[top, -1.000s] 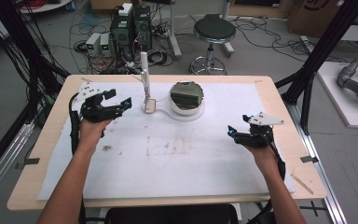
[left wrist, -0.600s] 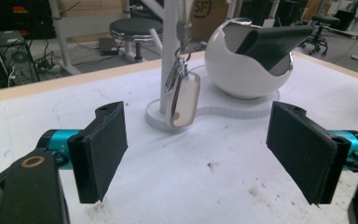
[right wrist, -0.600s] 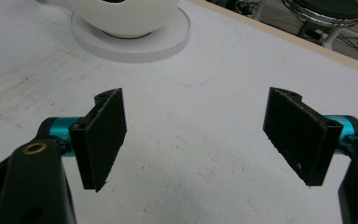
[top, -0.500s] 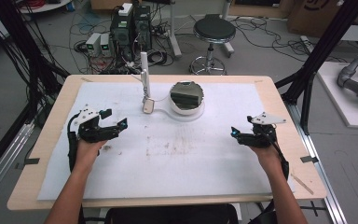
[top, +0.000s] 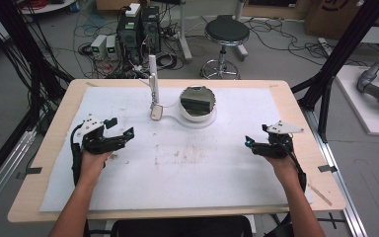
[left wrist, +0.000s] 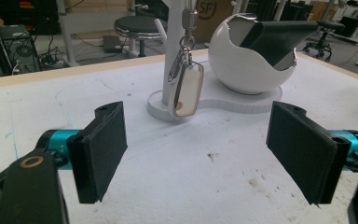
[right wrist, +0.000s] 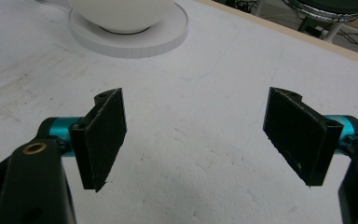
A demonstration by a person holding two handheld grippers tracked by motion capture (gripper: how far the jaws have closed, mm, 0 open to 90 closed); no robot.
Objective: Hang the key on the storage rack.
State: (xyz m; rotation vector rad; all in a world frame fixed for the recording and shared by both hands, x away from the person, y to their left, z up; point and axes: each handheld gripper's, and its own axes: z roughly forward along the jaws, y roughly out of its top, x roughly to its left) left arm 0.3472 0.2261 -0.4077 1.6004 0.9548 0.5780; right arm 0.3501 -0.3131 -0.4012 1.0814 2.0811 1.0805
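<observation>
1. The left gripper (top: pixel 121 129) rests low over the white mat (top: pixel 187 173), jaws spread wide with nothing between them.
2. Ahead of its jaws, the key fob (left wrist: pixel 187 90) hangs from the white stand (left wrist: pixel 173 51), long axis upright, lower end pointing down at the base.
3. The white bowl (left wrist: pixel 247 56) sits just beyond the fob, to its right.
4. The right gripper (top: pixel 252 143) is wide open, holding nothing, well apart from the fob.

Near tabletop (top: pixel 187 173) open between my tongs; far centre blocked by white stand (top: pixel 152 84), hanging tag (top: pixel 155 111), bowl (top: pixel 197 102).
</observation>
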